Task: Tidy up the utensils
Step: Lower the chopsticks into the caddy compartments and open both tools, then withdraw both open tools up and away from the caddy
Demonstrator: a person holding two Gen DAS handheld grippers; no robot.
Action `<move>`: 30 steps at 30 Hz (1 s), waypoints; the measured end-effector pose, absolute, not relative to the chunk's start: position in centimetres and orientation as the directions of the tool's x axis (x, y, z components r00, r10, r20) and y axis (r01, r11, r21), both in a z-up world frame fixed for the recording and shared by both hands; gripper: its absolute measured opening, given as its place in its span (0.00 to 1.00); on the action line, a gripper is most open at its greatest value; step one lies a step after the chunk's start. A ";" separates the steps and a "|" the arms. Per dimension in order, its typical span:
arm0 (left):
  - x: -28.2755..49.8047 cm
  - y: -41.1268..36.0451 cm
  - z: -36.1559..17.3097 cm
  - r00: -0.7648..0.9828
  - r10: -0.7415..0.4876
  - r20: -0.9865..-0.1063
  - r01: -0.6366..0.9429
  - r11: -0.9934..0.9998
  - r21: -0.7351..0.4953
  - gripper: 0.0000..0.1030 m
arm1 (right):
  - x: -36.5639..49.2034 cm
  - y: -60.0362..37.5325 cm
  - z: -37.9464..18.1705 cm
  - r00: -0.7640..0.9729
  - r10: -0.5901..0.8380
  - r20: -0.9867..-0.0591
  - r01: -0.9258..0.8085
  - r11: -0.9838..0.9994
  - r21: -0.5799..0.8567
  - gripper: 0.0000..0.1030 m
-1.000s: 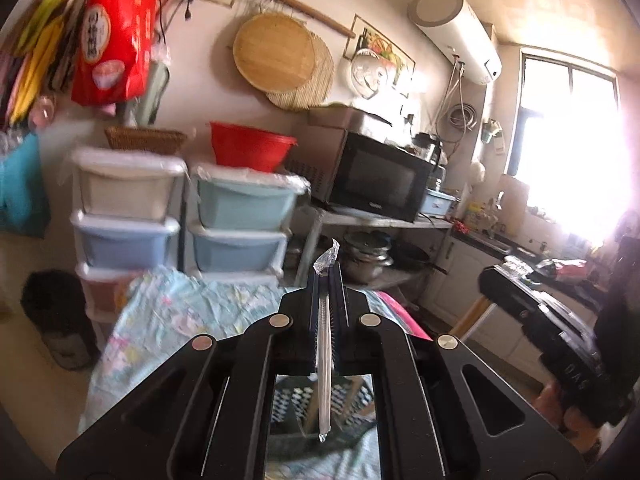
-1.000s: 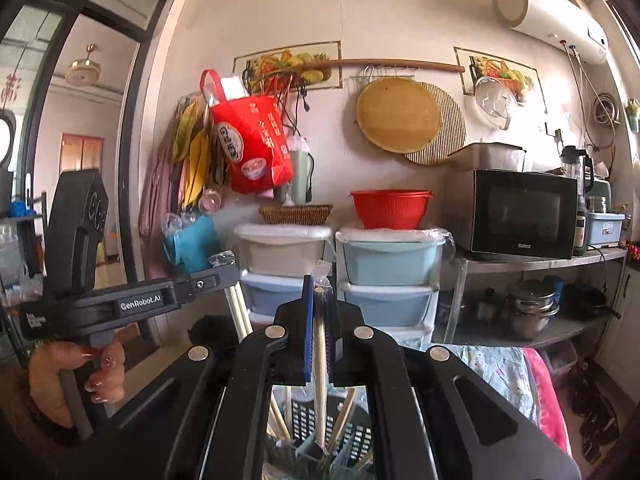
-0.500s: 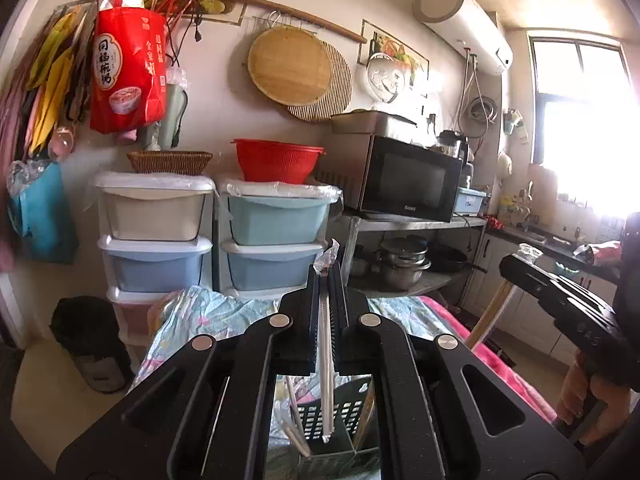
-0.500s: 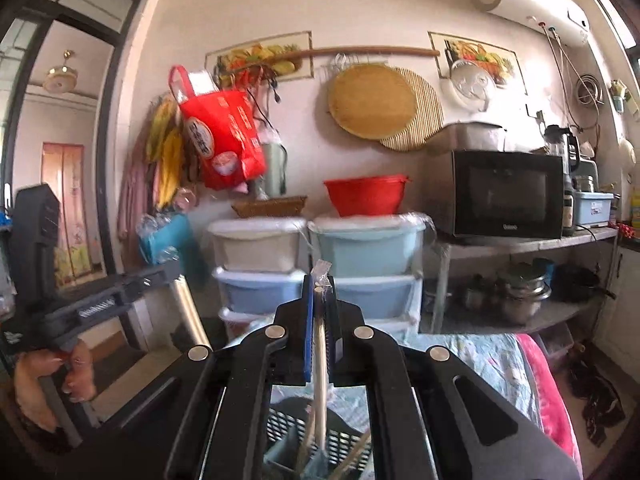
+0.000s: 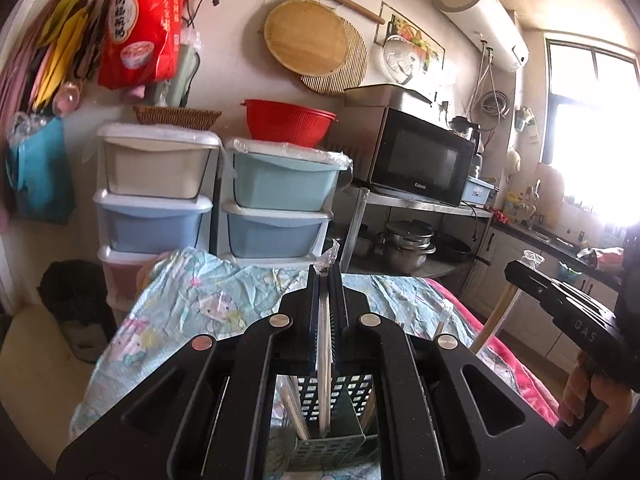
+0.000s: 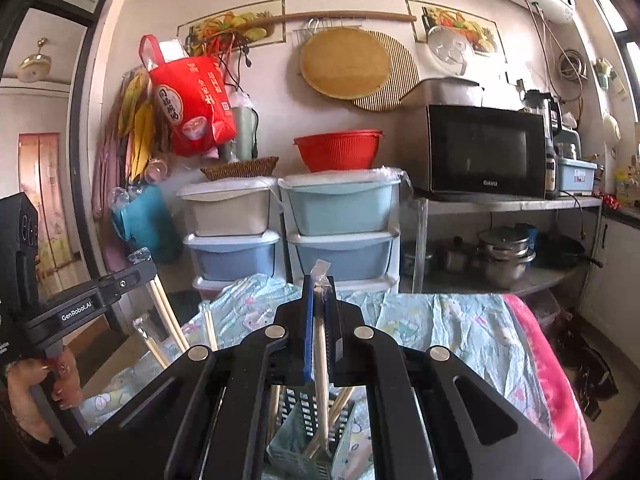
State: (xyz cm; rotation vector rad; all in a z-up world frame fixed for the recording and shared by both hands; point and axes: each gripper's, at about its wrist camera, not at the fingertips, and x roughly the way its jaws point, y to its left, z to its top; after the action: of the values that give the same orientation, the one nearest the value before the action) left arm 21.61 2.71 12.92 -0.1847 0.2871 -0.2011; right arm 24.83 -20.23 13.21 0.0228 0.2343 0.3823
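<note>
My left gripper [image 5: 325, 276] is shut on a plastic-wrapped pair of chopsticks [image 5: 324, 360] that hangs upright, its lower end inside a dark perforated utensil basket [image 5: 334, 420]. My right gripper [image 6: 319, 284] is shut on another wrapped pair of wooden chopsticks [image 6: 321, 376], its lower end inside the same basket [image 6: 304, 420], which holds several other chopsticks. Each gripper shows from the side in the other's view: the right one [image 5: 532, 276] and the left one [image 6: 140, 272].
The basket stands on a table under a pale blue patterned cloth [image 5: 192, 304] with a pink blanket [image 6: 548, 380] at its right edge. Stacked plastic drawers [image 5: 276, 204], a microwave [image 5: 420, 160] on a metal shelf with pots [image 5: 408, 240] and a black bin [image 5: 76, 296] stand behind.
Both grippers have come lower and closer to the basket, with their chopsticks still held. The chopstick ends now reach down into the basket.
</note>
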 end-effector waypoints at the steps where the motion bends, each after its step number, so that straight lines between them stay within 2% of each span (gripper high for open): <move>1: 21.7 2.7 12.6 0.937 -0.226 -0.266 0.171 0.961 -0.216 0.03 | 24.9 -20.2 13.0 0.900 0.372 -0.227 -0.367 0.928 0.066 0.05; 14: 21.9 3.0 10.9 0.922 -0.254 -0.292 0.175 0.947 -0.269 0.03 | 25.4 -20.5 10.9 0.886 0.383 -0.261 -0.366 0.924 0.111 0.05; 18: 21.8 2.9 10.4 0.913 -0.268 -0.309 0.180 0.941 -0.286 0.03 | 26.0 -20.7 10.1 0.880 0.361 -0.308 -0.339 0.932 0.126 0.06; 20: 21.6 2.9 10.3 0.913 -0.267 -0.310 0.177 0.941 -0.289 0.03 | 26.1 -20.9 9.8 0.877 0.351 -0.329 -0.323 0.936 0.138 0.09; 22: 21.5 3.0 10.1 0.907 -0.270 -0.324 0.176 0.941 -0.290 0.03 | 25.8 -21.2 9.6 0.877 0.345 -0.334 -0.313 0.938 0.145 0.25; 26: 21.1 3.1 9.7 0.895 -0.268 -0.356 0.164 0.941 -0.295 0.18 | 25.0 -21.8 9.5 0.881 0.335 -0.333 -0.298 0.942 0.158 0.31; 28: 20.6 3.2 9.7 0.896 -0.263 -0.358 0.158 0.942 -0.296 0.22 | 24.5 -22.1 9.5 0.885 0.327 -0.332 -0.288 0.944 0.162 0.40; 30: 20.1 3.3 9.8 0.897 -0.264 -0.354 0.160 0.942 -0.296 0.33 | 24.0 -22.5 9.5 0.886 0.328 -0.327 -0.287 0.943 0.166 0.44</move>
State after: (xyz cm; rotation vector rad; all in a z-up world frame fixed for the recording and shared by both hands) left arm 20.09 3.32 9.81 -0.2650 0.4014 -0.2219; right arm 23.95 -22.47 9.54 0.1142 0.3593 0.3203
